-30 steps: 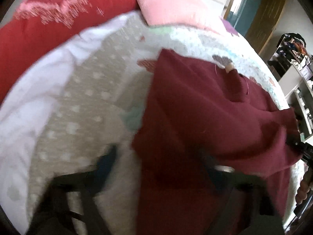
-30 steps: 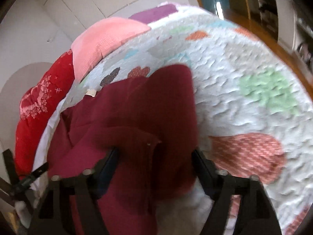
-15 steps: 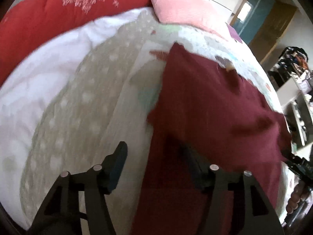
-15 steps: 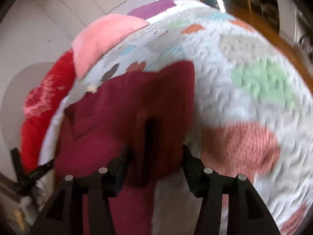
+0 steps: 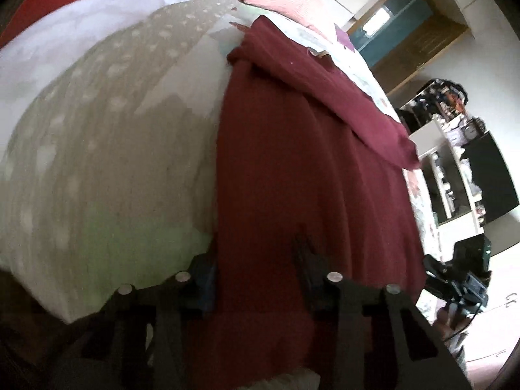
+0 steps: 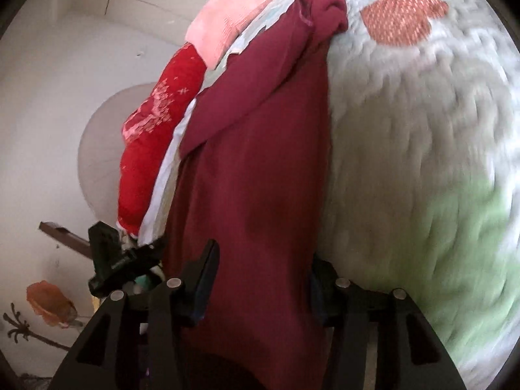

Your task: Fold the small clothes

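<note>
A dark maroon garment [image 5: 308, 149] lies stretched along the bed, its far end folded over. It also shows in the right wrist view [image 6: 256, 169]. My left gripper [image 5: 256, 269] is at the garment's near edge, fingers apart, with cloth between and over them. My right gripper [image 6: 263, 279] is at the same near edge, fingers apart, with maroon cloth hanging between them. The fingertips are partly hidden by cloth. The other gripper [image 6: 126, 256] shows at the left of the right wrist view.
The bed has a quilted cover with coloured patches [image 6: 422, 130] and a grey spotted sheet [image 5: 107, 123]. A red blanket [image 6: 156, 123] and a pink pillow [image 6: 234, 22] lie at the far end. Shelves and a dark screen [image 5: 487, 178] stand to the right.
Both grippers have drawn back to the near edge of the bed and dropped low. The garment now lies pulled out long toward me. The finger gaps have narrowed around the cloth.
</note>
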A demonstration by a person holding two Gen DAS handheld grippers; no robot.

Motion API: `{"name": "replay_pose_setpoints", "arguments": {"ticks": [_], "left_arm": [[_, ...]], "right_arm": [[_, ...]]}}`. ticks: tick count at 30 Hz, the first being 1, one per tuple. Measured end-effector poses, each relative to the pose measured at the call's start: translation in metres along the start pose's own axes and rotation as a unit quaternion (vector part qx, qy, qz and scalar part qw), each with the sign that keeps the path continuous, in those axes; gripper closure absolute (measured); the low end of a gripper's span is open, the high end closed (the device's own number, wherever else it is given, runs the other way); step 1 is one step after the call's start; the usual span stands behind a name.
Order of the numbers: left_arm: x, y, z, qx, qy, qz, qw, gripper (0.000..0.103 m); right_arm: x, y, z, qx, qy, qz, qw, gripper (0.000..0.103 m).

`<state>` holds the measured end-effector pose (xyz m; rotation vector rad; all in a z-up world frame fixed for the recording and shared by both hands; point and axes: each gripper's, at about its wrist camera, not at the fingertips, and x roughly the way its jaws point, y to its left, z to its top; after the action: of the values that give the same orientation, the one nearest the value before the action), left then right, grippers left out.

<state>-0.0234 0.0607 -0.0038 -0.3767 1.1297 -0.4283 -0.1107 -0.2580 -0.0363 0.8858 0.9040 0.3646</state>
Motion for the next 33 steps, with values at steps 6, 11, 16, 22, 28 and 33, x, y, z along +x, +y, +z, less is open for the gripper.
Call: {"name": "replay_pose_setpoints", "arguments": {"ticks": [6, 11, 16, 22, 28, 33], "left_arm": [[-0.011, 0.004, -0.031, -0.027, -0.004, -0.031, 0.9991, 0.064], [-0.006, 0.002, -0.034, -0.02, -0.021, -0.032, 0.9991, 0.055], [-0.014, 0.002, -0.028, -0.041, -0.006, -0.005, 0.9991, 0.095], [-0.038, -0.015, -0.038, -0.027, -0.014, -0.016, 0.9994, 0.096], [-0.051, -0.032, -0.081, -0.005, 0.013, -0.033, 0.9994, 0.096], [-0.056, -0.031, -0.083, -0.012, 0.012, -0.045, 0.9988, 0.096]], "right_arm": [[0.006, 0.003, -0.05, 0.001, 0.053, 0.032, 0.998, 0.051], [0.027, 0.002, -0.072, -0.003, 0.074, 0.009, 0.997, 0.063], [0.014, 0.003, -0.067, 0.001, 0.044, -0.014, 0.999, 0.096], [-0.031, 0.028, -0.073, -0.044, 0.015, -0.013, 0.999, 0.098], [-0.055, 0.016, -0.1, -0.034, 0.027, -0.022, 0.999, 0.098], [-0.058, 0.008, -0.108, -0.012, 0.032, -0.014, 0.999, 0.098]]}}
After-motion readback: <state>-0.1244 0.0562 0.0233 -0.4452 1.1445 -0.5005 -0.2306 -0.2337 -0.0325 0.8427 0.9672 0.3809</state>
